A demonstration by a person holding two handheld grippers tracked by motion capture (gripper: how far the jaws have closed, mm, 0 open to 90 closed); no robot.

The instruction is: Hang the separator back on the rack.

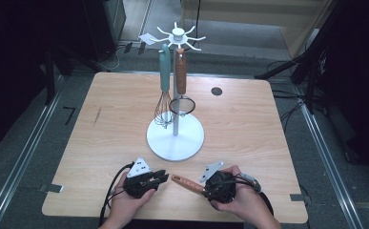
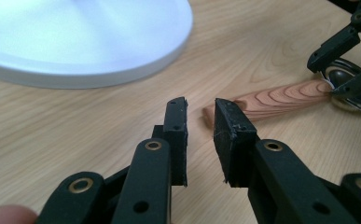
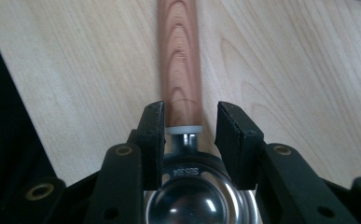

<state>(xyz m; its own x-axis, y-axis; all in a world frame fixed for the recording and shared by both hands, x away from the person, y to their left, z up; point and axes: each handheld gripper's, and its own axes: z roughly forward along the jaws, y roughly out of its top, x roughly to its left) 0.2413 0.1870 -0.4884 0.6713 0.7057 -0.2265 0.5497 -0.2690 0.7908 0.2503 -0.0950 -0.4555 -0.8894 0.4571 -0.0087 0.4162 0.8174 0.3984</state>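
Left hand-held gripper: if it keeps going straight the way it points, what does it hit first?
Most likely the near end of the wooden handle lying on the table. The left hand-held gripper has open jaws aimed at that end, with a small gap showing; depth is hard to judge.

The table [image 1: 125,109] is evenly lit from above; surroundings are left dark, and glare is seen on the white base [image 2: 75,37].

This looks like a recording lab or test studio, not a home kitchen: a lone pale-wood worktop [image 1: 101,143] stands on grey flooring with metal floor rails [image 1: 27,152] down both sides, black tripod legs [image 1: 311,71] and loose cables [image 1: 292,112] beyond its far right corner, and dark equipment at the edges.
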